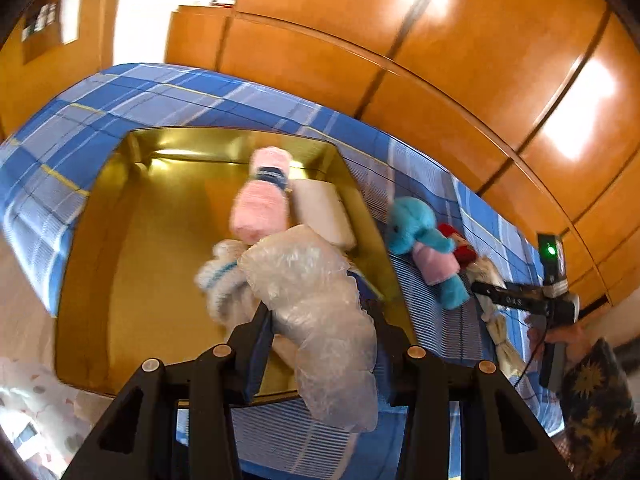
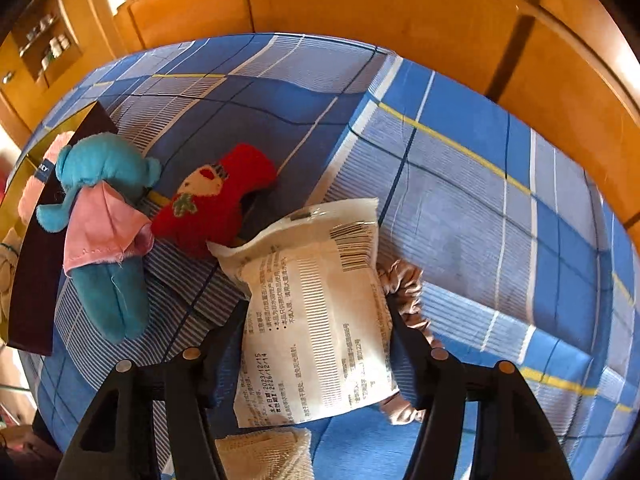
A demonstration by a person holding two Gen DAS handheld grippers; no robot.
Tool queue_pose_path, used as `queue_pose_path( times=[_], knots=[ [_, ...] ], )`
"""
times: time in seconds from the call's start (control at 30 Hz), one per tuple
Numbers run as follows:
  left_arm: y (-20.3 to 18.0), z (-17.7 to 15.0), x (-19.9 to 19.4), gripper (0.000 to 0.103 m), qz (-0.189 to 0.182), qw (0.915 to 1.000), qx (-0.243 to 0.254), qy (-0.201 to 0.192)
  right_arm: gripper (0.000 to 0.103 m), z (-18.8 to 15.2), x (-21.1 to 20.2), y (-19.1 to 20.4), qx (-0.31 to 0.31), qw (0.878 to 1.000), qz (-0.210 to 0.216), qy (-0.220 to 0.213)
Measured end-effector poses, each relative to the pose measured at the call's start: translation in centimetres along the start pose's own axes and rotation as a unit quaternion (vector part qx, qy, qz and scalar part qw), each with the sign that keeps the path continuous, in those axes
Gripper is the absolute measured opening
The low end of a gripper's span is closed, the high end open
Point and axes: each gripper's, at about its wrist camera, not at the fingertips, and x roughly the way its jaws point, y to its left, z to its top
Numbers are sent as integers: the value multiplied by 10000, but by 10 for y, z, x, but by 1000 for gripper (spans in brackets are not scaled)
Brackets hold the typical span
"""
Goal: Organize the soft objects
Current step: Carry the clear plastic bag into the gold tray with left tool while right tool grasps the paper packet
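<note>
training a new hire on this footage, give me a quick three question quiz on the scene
1. True or false: the blue plush toy lies inside the gold box.
2. What does the left tool grip? A) pink towel roll B) clear plastic bag C) red doll
3. Fill in: the right tool is closed on a white ____.

Key: 1 false, it lies on the blue checked sheet beside the box; 2 B; 3 packet.

Box's (image 1: 120,184) left half lies open; toys (image 1: 264,204) crowd its right.
</note>
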Motion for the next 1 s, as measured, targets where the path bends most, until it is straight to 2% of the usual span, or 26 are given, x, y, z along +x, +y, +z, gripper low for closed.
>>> queue_pose_path(
  times=[0.33,0.53,0.73,1.0],
  knots=[
    [54,5,-21,44,672,9963,-503,-208,63,-29,-18,-4,71,9981,26,-615],
    [69,26,-11,44,1214,9921,-273,-154,63,-30,-19,0,32,9978,38,-661],
    [76,63,28,45,1559,9876,177,100,63,-26,-15,3,15,9978,39,-663],
    [88,109,88,47,1597,9859,266,415,64,-25,-13,4,20,9977,34,-678]
  ],
)
